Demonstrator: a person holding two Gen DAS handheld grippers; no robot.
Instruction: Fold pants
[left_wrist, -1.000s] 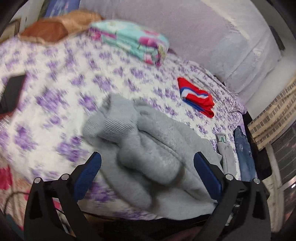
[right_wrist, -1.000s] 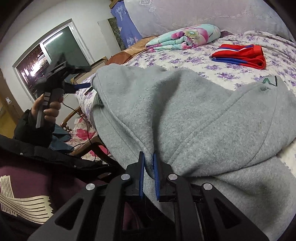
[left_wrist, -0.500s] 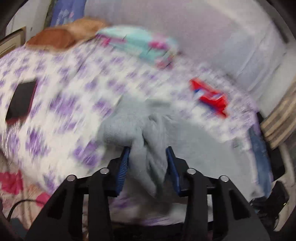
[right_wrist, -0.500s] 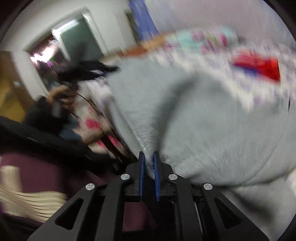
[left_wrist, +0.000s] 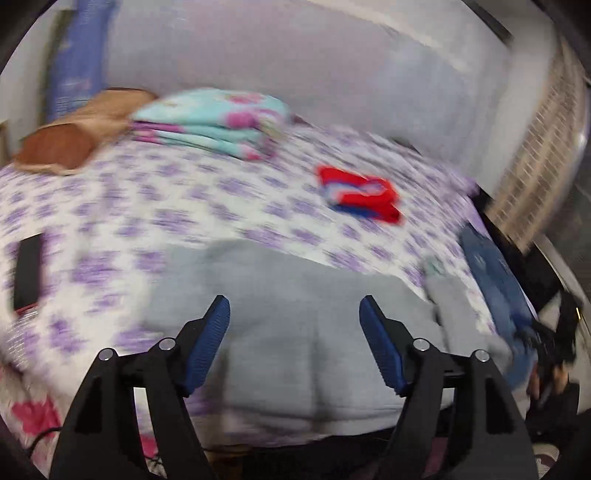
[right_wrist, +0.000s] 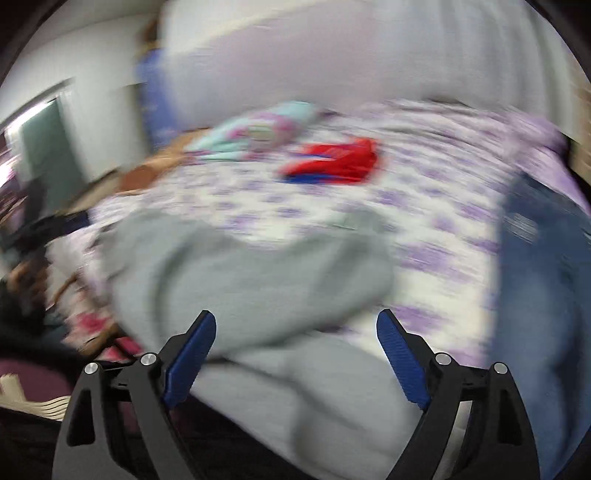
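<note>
Right hand-held gripper (right_wrist: 295, 347): blue pads spread wide, holding nothing. Grey pants (right_wrist: 258, 280): folded over, near centre on the floral bed (right_wrist: 443, 206). Jeans (right_wrist: 543, 277): right edge. Red garment (right_wrist: 332, 162) and turquoise bedding (right_wrist: 258, 129): far side. View motion-blurred.

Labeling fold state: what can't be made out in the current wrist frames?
- Gray pants: fold lines and leg layout smeared by motion blur in both wrist views; near edge hidden behind the open left gripper.
- Jeans: cut off by the right wrist view's rim.
- Right gripper open; cloth beneath it blurred.
</note>
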